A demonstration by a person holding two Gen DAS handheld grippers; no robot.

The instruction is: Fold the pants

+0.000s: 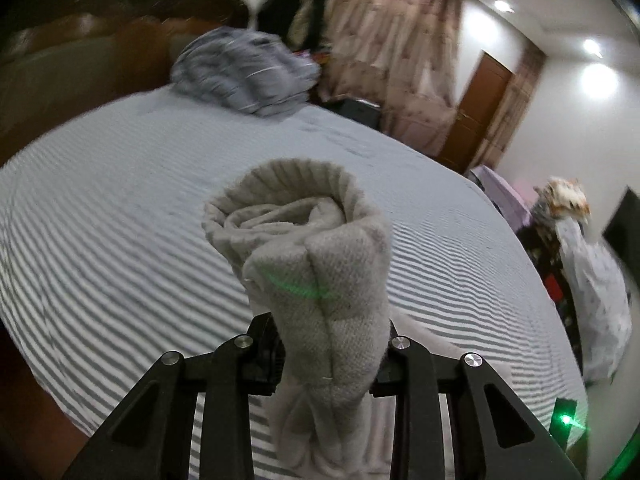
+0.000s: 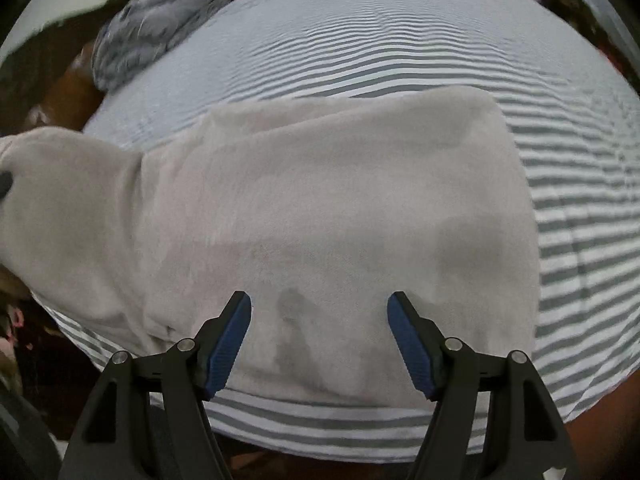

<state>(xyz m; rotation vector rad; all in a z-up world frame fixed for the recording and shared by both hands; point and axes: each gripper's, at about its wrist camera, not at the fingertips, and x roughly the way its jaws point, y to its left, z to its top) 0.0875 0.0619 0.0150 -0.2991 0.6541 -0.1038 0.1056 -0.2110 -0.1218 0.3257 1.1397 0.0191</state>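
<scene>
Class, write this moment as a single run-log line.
left gripper: shut on pants | right gripper: open above pants | pants on striped bed

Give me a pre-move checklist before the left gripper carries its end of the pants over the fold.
1. Left gripper clamped on the pants: ok, fabric bunched between its fingers.
2. Right gripper free: ok, open above the cloth, holding nothing.
3. Body of the pants flat on the striped bed sheet: ok, mostly smooth.
4. Held end lifted off the bed: ok.
5. Crumpled grey bedding away from the pants: ok, at the far corner.
6. Edges aligned underneath: cannot tell.
</scene>
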